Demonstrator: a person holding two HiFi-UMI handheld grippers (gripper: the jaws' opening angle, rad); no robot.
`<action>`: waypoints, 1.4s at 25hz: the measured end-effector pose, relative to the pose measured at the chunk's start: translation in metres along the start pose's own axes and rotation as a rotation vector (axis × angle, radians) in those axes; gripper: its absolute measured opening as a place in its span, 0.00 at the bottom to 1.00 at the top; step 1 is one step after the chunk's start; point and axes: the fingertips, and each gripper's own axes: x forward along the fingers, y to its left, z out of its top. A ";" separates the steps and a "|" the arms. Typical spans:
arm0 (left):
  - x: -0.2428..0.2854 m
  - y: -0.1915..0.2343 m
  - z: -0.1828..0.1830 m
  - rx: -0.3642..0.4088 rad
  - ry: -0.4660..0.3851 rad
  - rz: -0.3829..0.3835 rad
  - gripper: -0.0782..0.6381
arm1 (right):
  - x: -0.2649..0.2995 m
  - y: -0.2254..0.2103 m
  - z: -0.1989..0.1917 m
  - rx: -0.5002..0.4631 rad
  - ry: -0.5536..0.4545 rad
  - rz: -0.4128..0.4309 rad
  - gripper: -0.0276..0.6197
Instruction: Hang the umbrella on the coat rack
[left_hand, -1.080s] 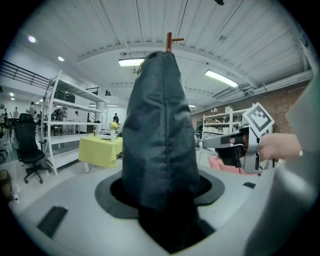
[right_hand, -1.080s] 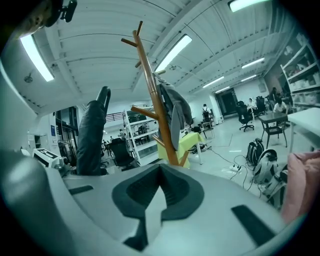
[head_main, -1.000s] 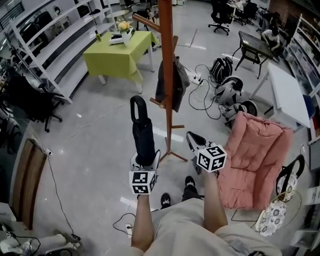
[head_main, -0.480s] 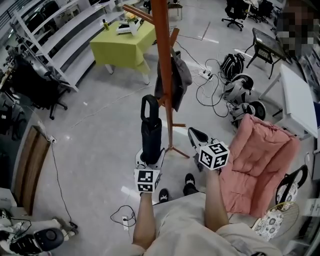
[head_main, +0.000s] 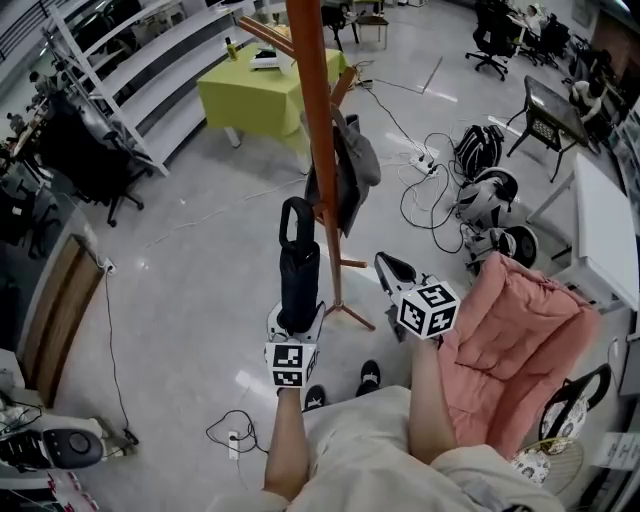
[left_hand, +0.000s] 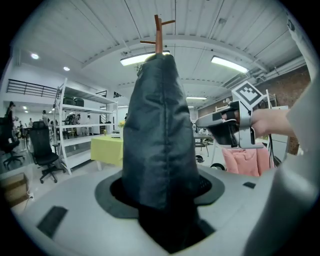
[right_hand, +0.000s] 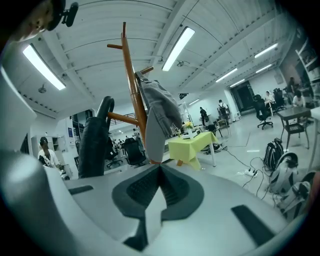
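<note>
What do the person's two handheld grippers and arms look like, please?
The left gripper and right gripper have pale grey shells with black inner linings; each carries a white cube printed with black square markers. The forearms are bare, no sleeves showing.

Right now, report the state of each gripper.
Left gripper: closed on the umbrella.
Right gripper: closed, holding nothing.

The left gripper (left_hand: 165, 212) is clamping the folded black umbrella (left_hand: 160, 135), which is standing upright between its jaws. The coat rack (left_hand: 158, 36) is showing just above the umbrella's tip. A hand (left_hand: 272, 122) is holding the right gripper (left_hand: 225, 129) at right.
</note>
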 end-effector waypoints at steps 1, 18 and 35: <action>0.000 -0.001 -0.001 -0.004 -0.001 0.012 0.49 | 0.001 -0.002 0.001 -0.004 0.002 0.010 0.05; 0.007 -0.014 -0.017 -0.011 0.060 0.105 0.49 | 0.025 -0.012 0.004 0.007 0.017 0.140 0.05; 0.020 -0.017 -0.027 -0.034 0.080 0.080 0.49 | 0.027 -0.028 0.007 0.031 0.009 0.130 0.05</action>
